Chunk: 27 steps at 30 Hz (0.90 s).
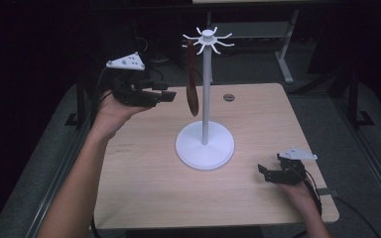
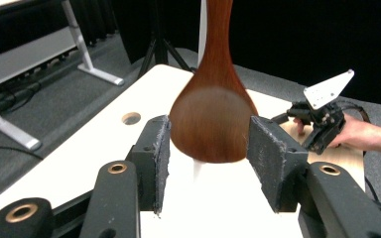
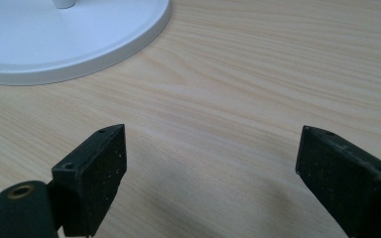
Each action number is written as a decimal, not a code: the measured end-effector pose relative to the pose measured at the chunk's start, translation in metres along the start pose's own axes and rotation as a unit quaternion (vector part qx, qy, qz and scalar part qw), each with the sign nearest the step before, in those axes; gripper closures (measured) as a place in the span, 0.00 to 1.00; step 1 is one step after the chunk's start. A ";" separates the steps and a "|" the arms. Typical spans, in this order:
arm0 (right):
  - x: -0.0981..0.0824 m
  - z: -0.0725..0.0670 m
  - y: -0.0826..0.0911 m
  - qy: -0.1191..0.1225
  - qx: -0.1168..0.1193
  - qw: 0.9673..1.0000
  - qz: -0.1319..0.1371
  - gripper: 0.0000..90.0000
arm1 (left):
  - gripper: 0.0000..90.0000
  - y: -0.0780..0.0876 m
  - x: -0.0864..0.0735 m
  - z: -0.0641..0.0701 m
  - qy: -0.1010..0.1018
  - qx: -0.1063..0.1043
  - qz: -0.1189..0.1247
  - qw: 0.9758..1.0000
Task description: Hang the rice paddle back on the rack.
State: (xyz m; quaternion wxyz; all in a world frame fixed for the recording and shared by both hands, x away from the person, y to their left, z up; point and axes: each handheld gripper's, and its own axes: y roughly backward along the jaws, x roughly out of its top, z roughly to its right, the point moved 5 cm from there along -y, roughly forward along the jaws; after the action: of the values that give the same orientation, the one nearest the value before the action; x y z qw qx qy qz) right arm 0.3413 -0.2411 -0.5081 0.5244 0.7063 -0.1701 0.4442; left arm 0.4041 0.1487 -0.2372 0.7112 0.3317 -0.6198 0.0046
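Spoon (image 2: 213,111) hangs bowl-down from a hook on the white stand (image 1: 206,89), just ahead of the left gripper (image 2: 208,158), bowl centred on the gap between spread fingers (image 2: 154,158), no contact visible. To take it cleanly, I'd judge: ease forward, pinch the bowl squarely, then lift up off the hook so the stand doesn't tip. Right gripper (image 3: 208,173) rests low on the counter (image 3: 258,64), fingers released, stand base beyond them. No containers around.

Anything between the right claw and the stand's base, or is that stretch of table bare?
Bare. In the high view only wood table separates the right claw from the stand base. The right gripper view shows the same bare woodgrain.
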 end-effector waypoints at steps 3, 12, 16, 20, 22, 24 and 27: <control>0.000 -0.001 0.000 0.001 0.001 1.000 -0.002 0.13 | 0.56 0.004 -0.008 -0.001 0.001 0.005 -0.004 1.000; 0.000 -0.002 0.000 0.001 0.001 1.000 -0.003 0.13 | 0.51 0.011 -0.032 0.001 0.013 0.019 -0.007 1.000; 0.000 -0.002 0.000 0.001 0.001 1.000 -0.003 0.14 | 0.49 0.012 -0.047 0.002 0.021 0.026 -0.011 0.999; 0.000 -0.002 0.000 0.000 0.001 1.000 -0.003 0.14 | 0.43 0.012 -0.064 0.002 0.030 0.032 -0.018 0.999; 0.000 -0.002 0.000 0.001 0.001 1.000 -0.003 0.14 | 0.42 0.012 -0.069 0.002 0.032 0.035 -0.020 0.999; 0.000 -0.002 0.000 0.000 0.001 1.000 -0.003 0.14 | 0.39 0.011 -0.079 0.001 0.037 0.042 -0.022 0.998; 0.000 -0.002 0.000 0.001 0.001 1.000 -0.003 0.14 | 0.36 0.010 -0.091 0.001 0.043 0.048 -0.023 0.998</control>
State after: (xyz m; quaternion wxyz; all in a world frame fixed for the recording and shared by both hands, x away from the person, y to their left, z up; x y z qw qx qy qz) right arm 0.3404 -0.2393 -0.5084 0.5250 0.7072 -0.1670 0.4430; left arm 0.3778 0.1923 -0.3127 0.7208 0.3789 -0.5795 0.0320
